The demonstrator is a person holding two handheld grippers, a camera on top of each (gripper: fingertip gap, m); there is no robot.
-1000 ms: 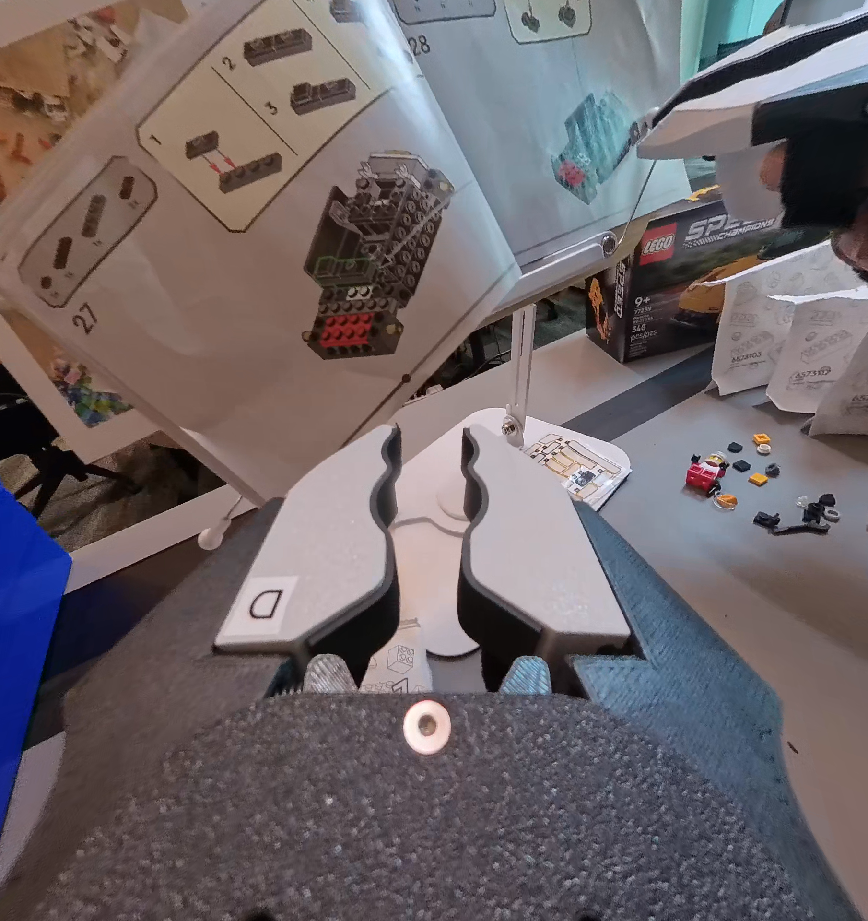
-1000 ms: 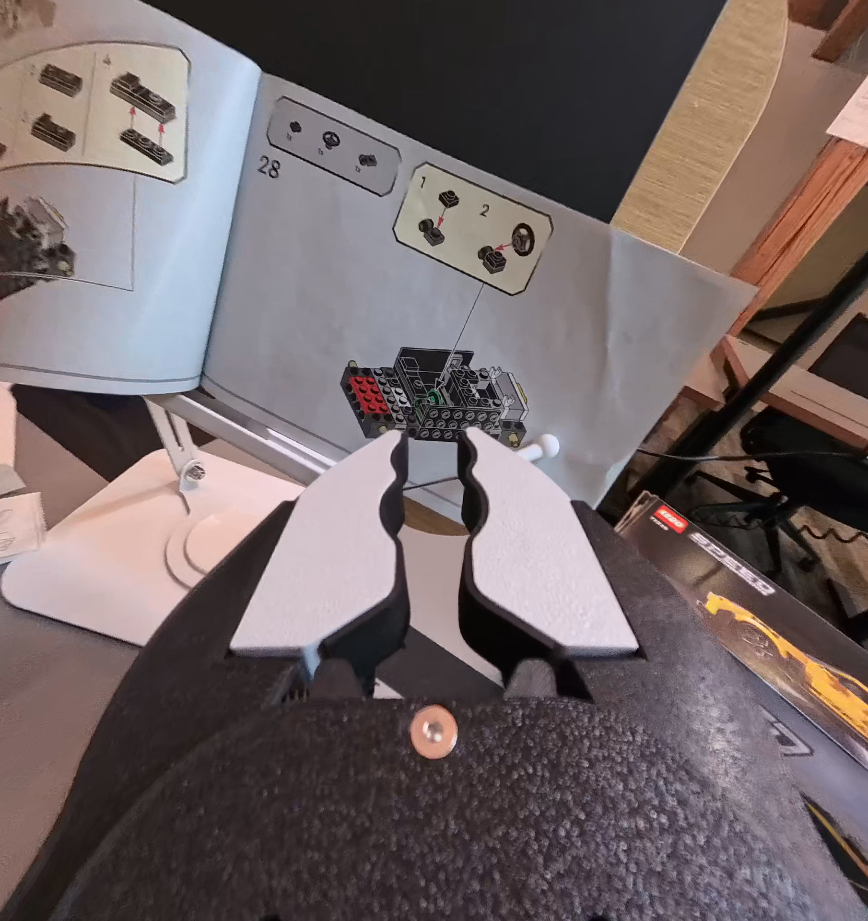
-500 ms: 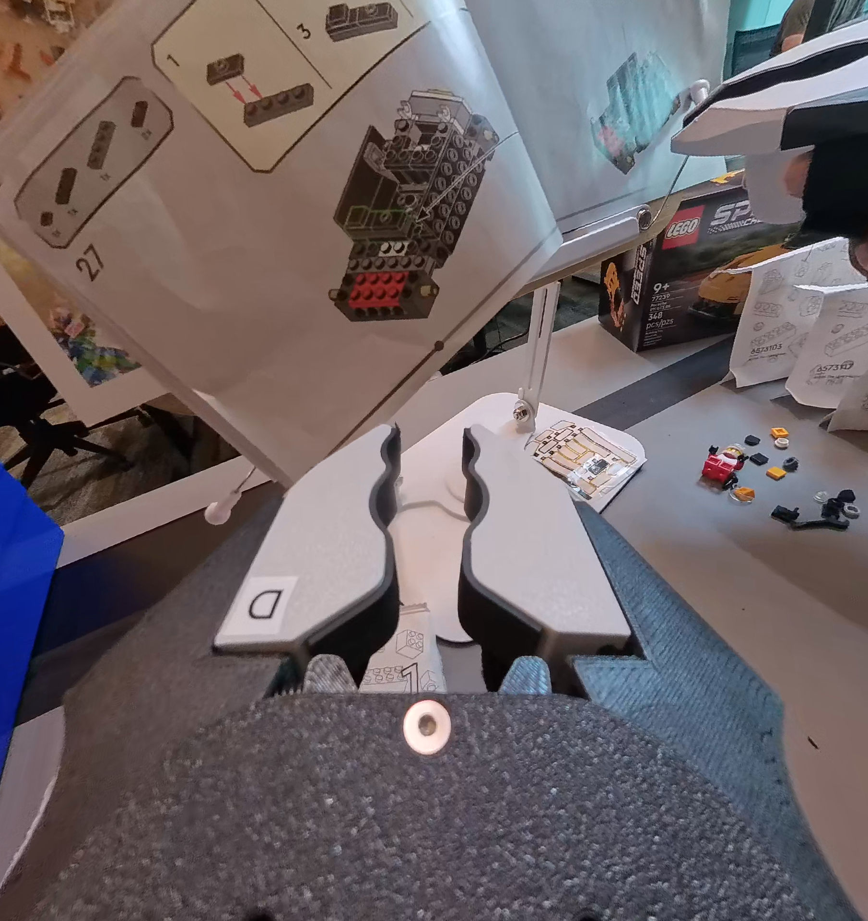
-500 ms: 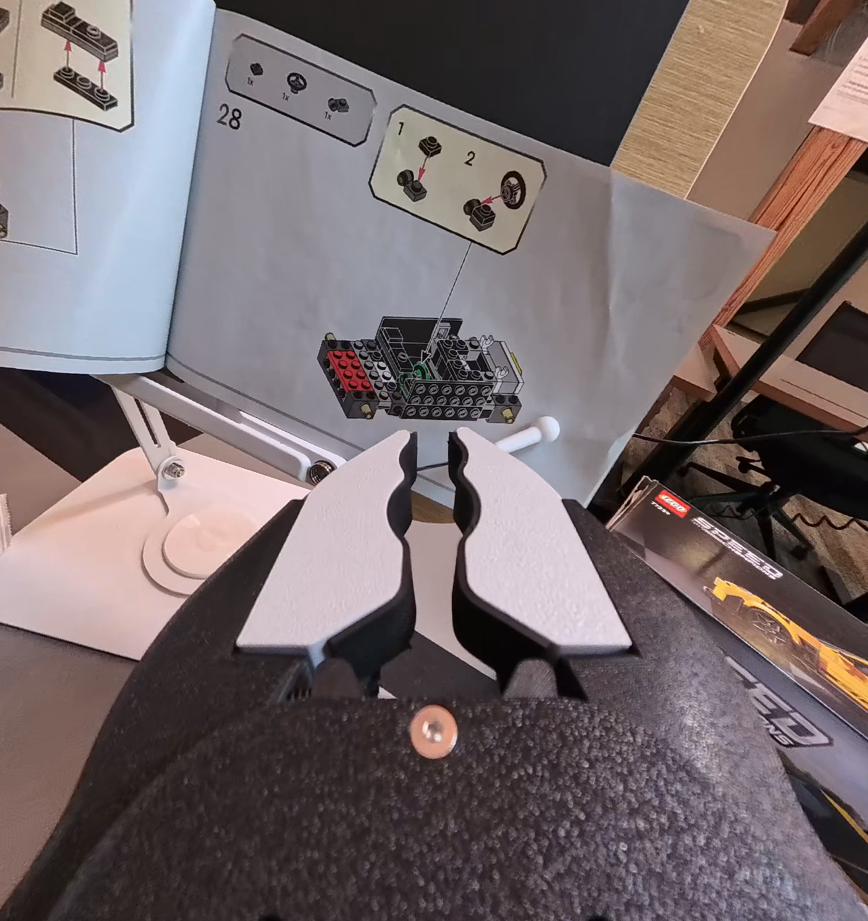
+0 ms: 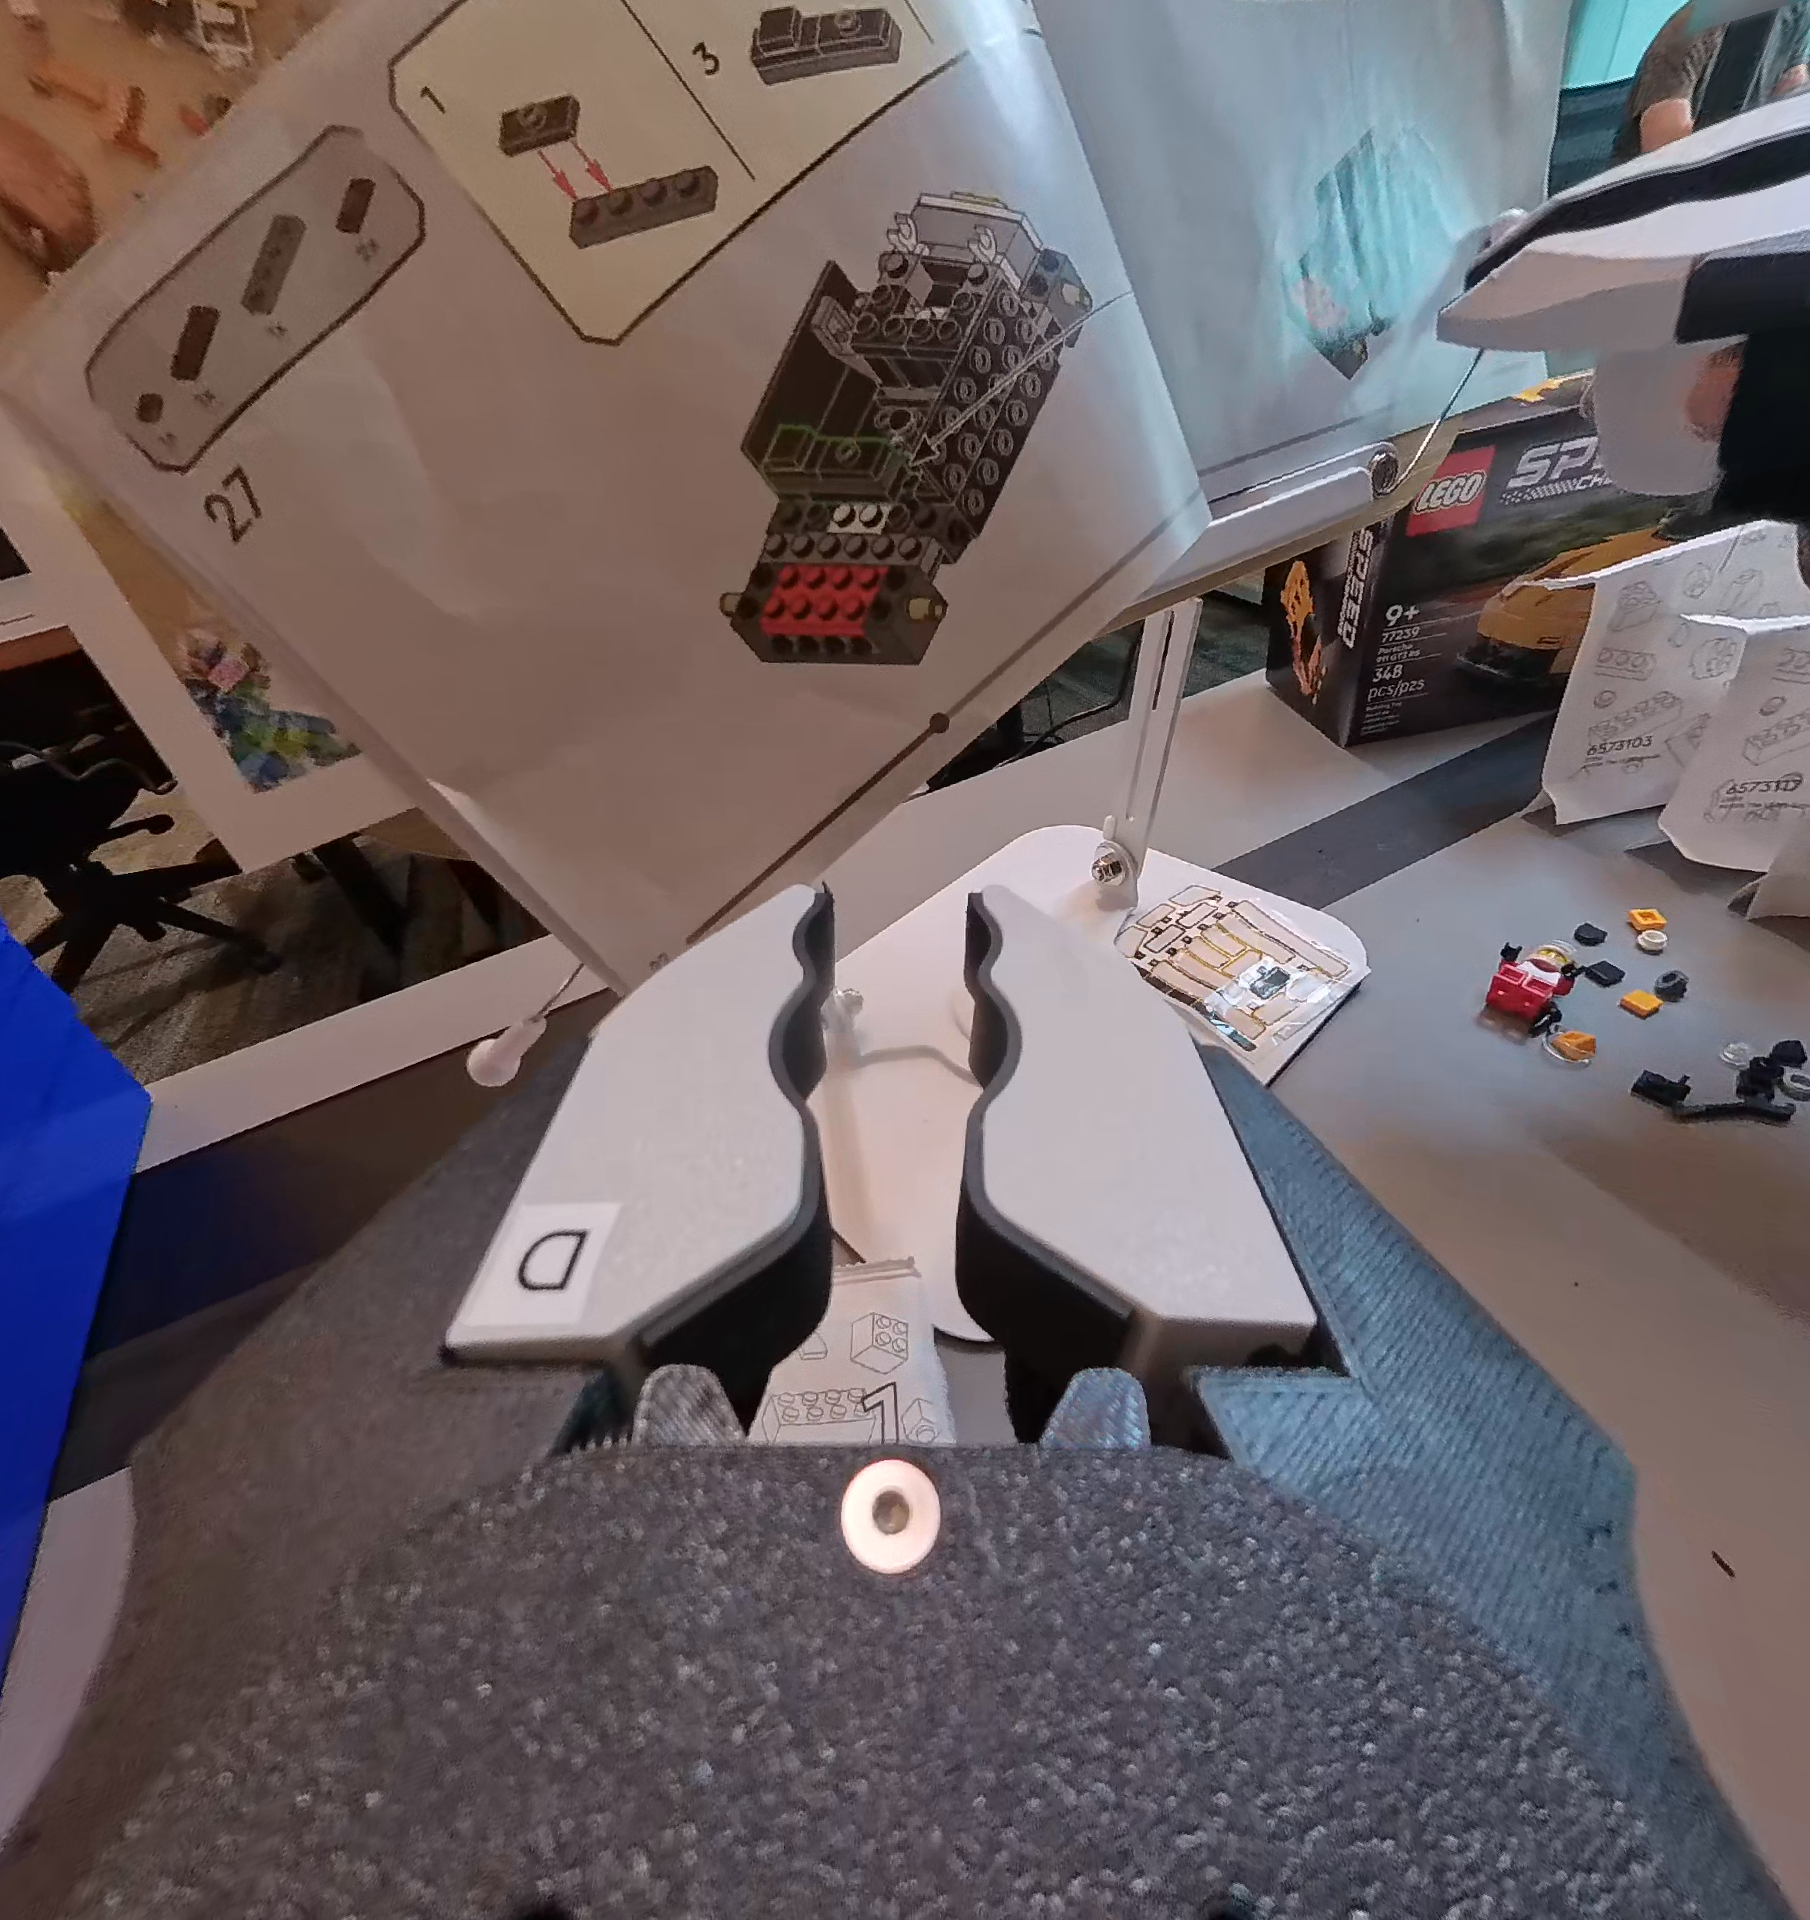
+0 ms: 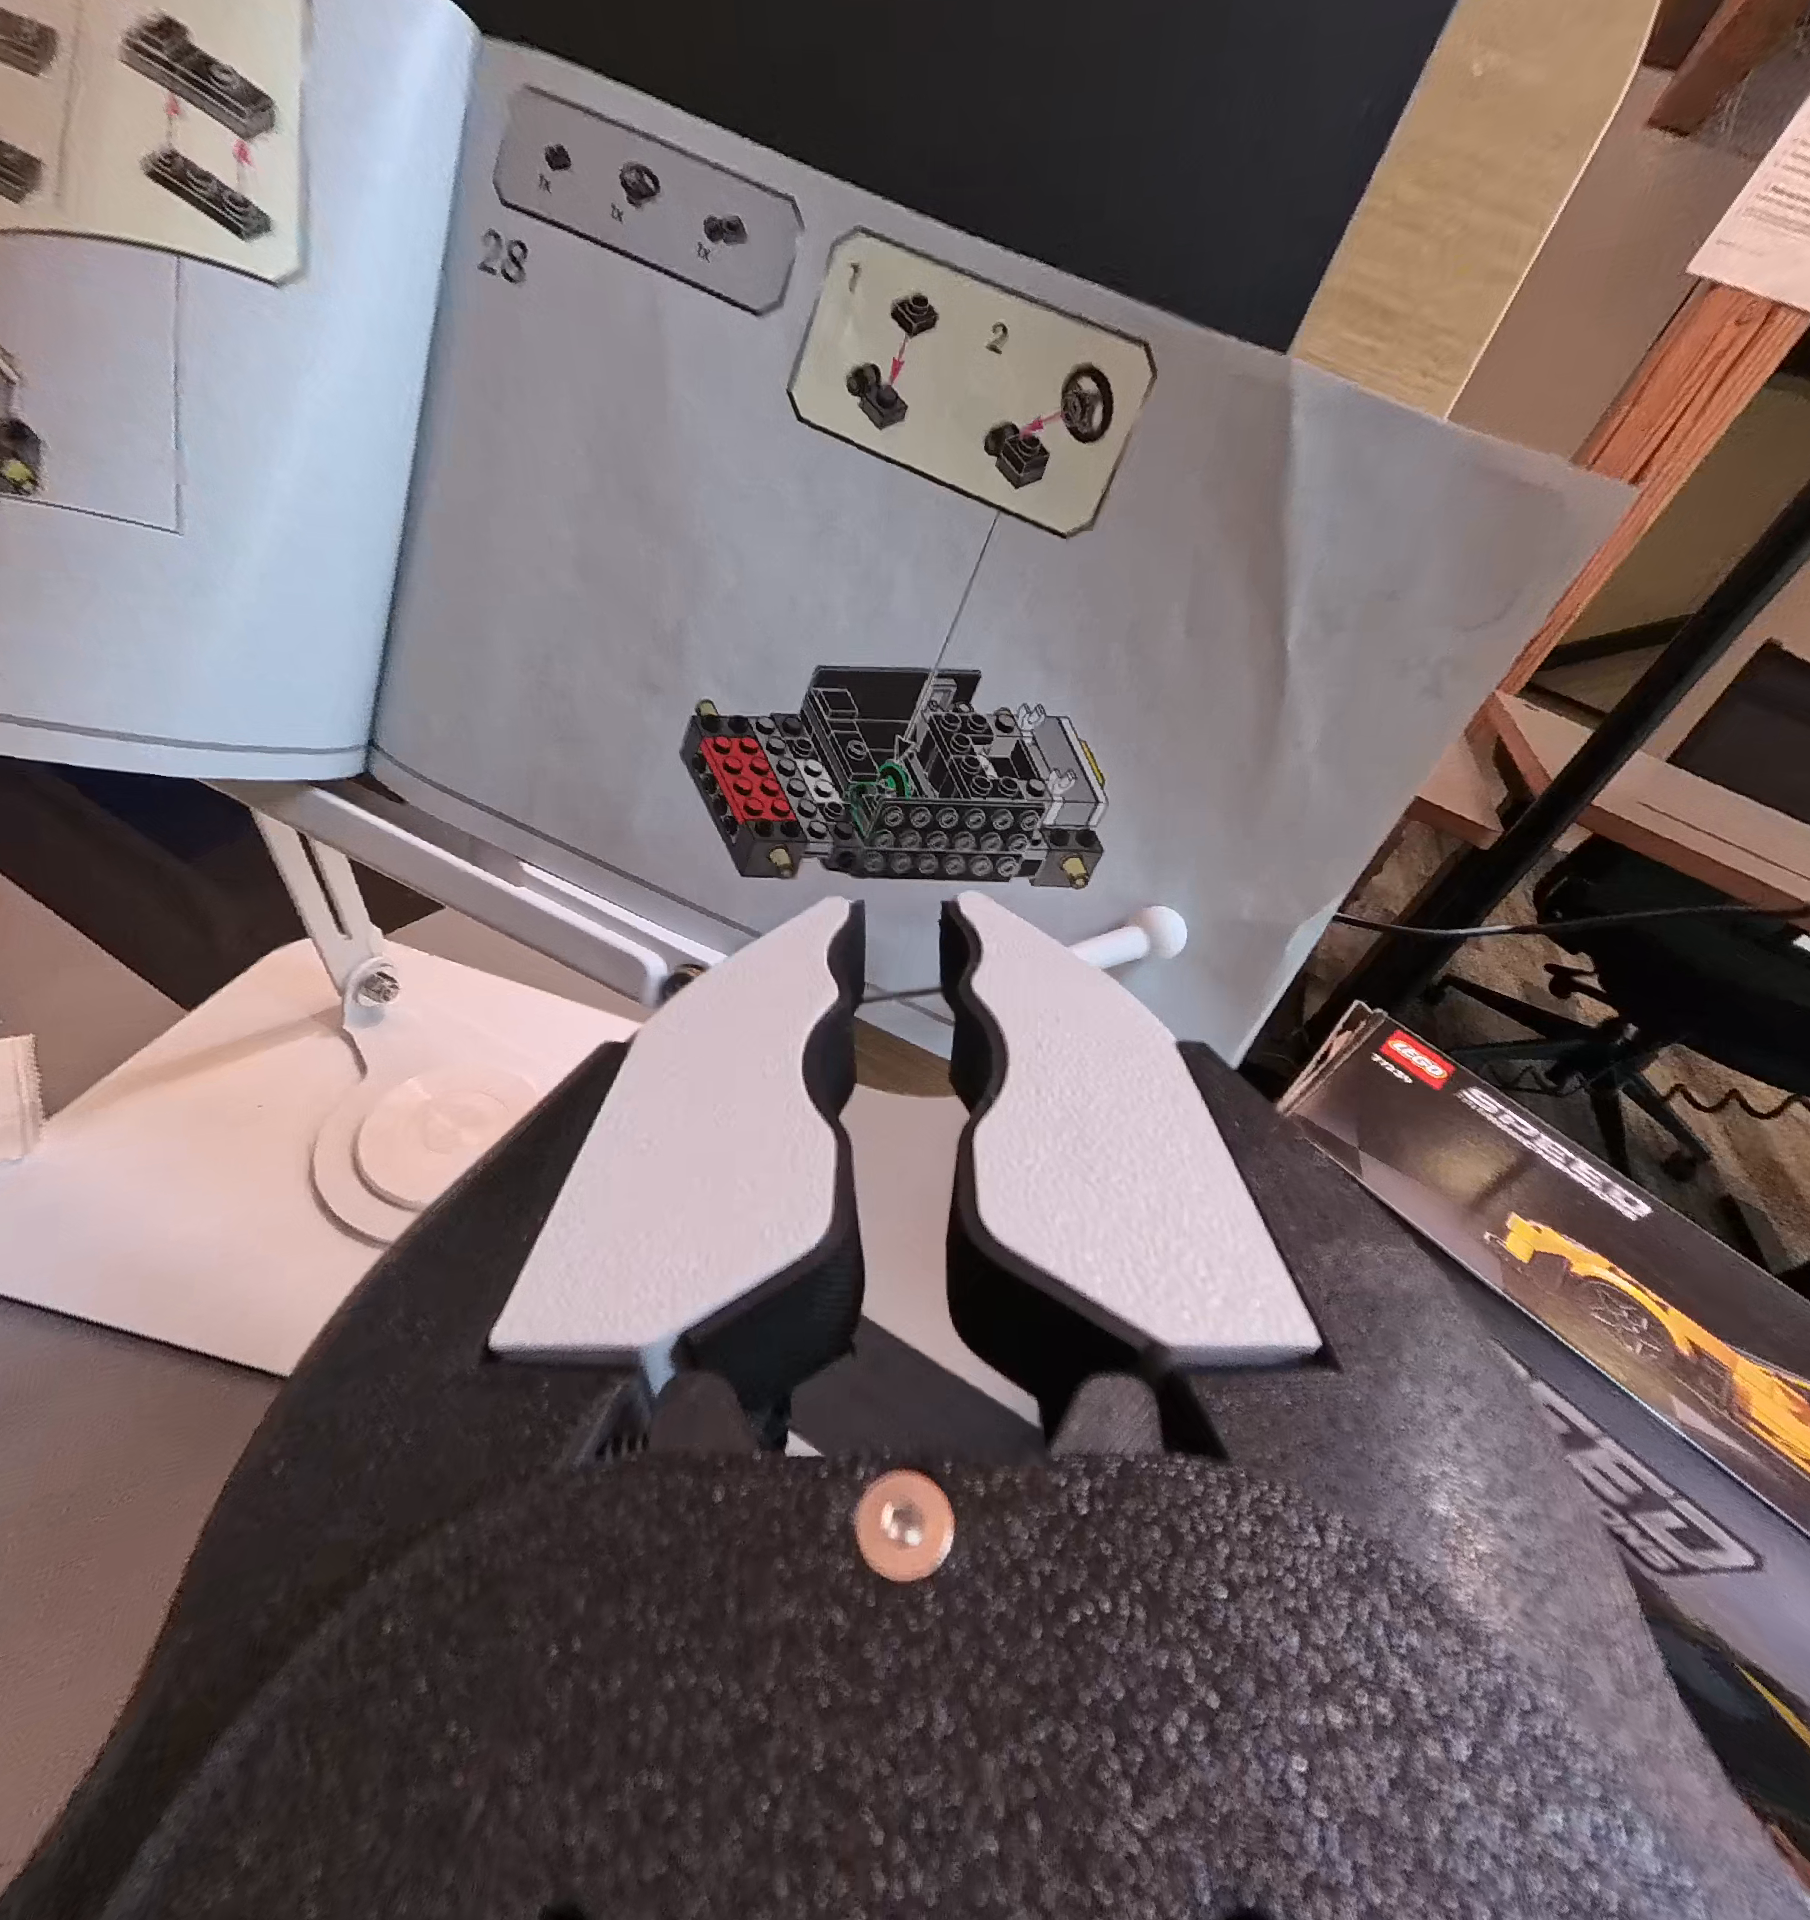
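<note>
Table: grey top (image 5: 1503,1299) with a darker strip (image 5: 1400,821) running toward 2 o'clock in the left wrist view.
Floor: mottled brown carpet (image 6: 1711,1081), at 3 o'clock in the right wrist view.
Chairs: black office chair (image 5: 80,831) at 9 o'clock in the left wrist view; another black chair (image 6: 1711,987) at 3 o'clock in the right wrist view.
Shelving: wooden frame (image 6: 1649,416) at 2 o'clock, pale shelf board (image 6: 1659,800) below it.
Wall: cream textured panel (image 6: 1400,187) at 1 o'clock; dark panel (image 6: 984,125) at 12 o'clock.
Light: even, soft, bright.
</note>
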